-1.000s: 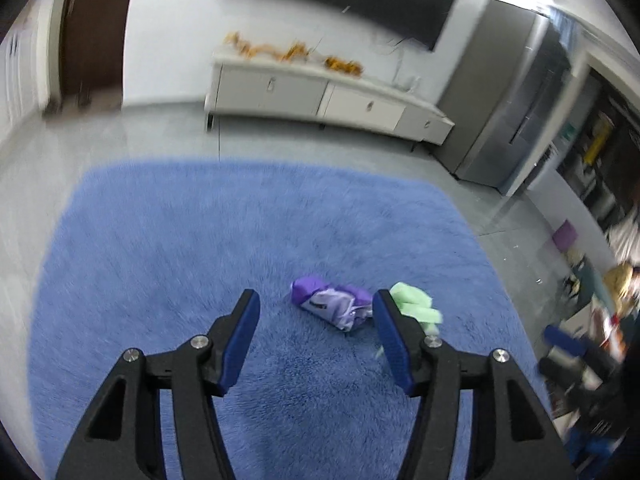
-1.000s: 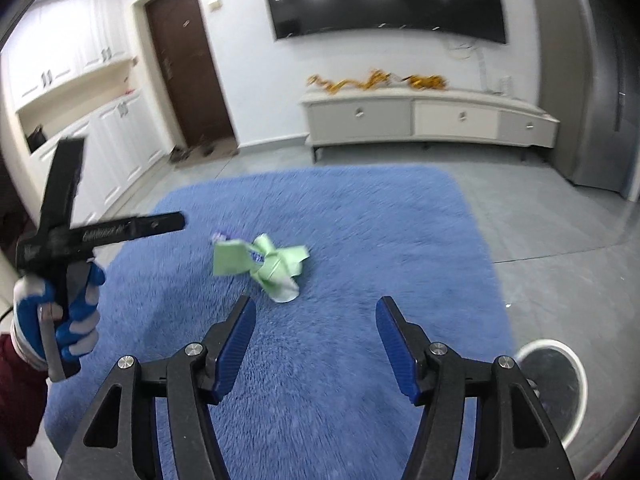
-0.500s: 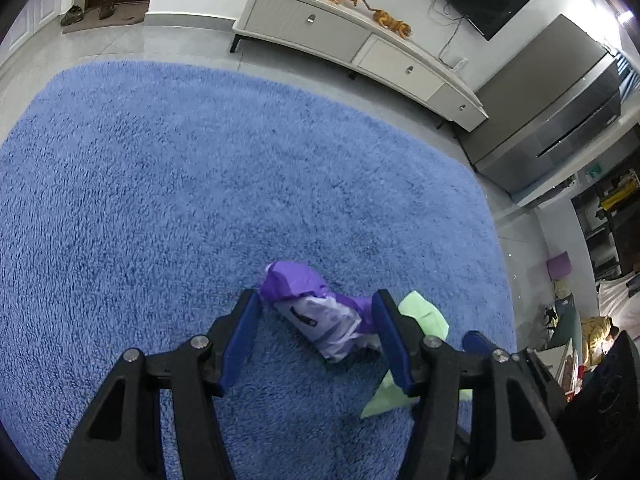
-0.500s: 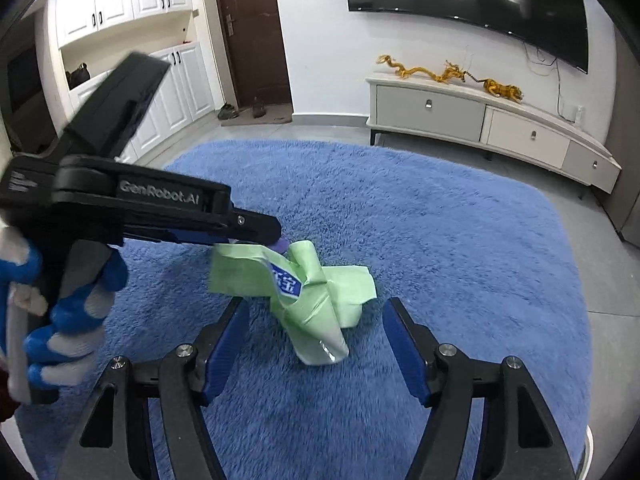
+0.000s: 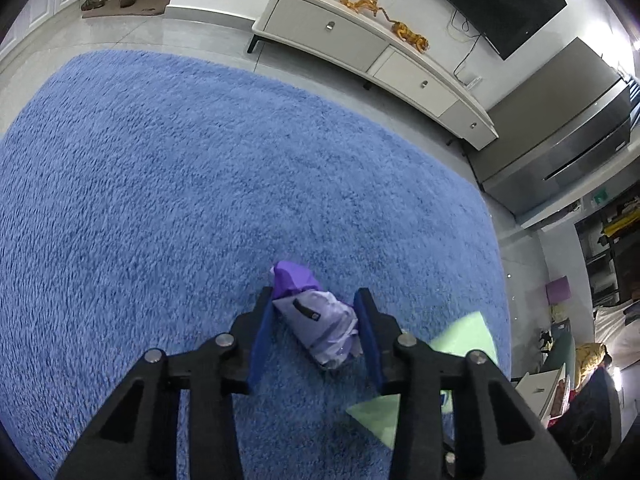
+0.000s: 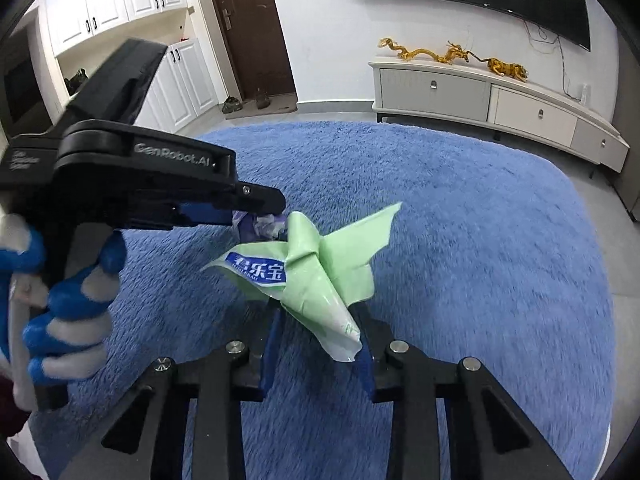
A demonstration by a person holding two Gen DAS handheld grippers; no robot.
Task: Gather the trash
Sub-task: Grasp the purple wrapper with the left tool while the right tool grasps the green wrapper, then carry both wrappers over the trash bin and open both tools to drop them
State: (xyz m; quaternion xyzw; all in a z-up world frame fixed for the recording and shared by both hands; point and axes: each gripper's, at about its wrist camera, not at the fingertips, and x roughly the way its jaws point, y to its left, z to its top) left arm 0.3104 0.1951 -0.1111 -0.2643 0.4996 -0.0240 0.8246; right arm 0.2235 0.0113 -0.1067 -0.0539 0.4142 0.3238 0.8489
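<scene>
A crumpled purple wrapper (image 5: 316, 316) lies on the blue rug (image 5: 160, 184). My left gripper (image 5: 316, 312) is closed in around it, both pads touching its sides. A crumpled green wrapper (image 6: 316, 268) lies just to its right and also shows in the left wrist view (image 5: 464, 336). My right gripper (image 6: 316, 332) is closed in on the green wrapper's lower end. In the right wrist view the left gripper's body (image 6: 140, 184) reaches in from the left over a bit of the purple wrapper (image 6: 260, 226).
The rug (image 6: 480, 240) covers most of the floor. A white low cabinet (image 6: 492, 108) with gold dragon figures stands along the far wall under a TV. A dark door (image 6: 248, 28) and white cupboards are at the left. Clutter lies at the right edge (image 5: 580, 360).
Both grippers have moved down and forward onto the wrappers and their jaws have narrowed, the left around the purple wrapper, the right around the green one.
</scene>
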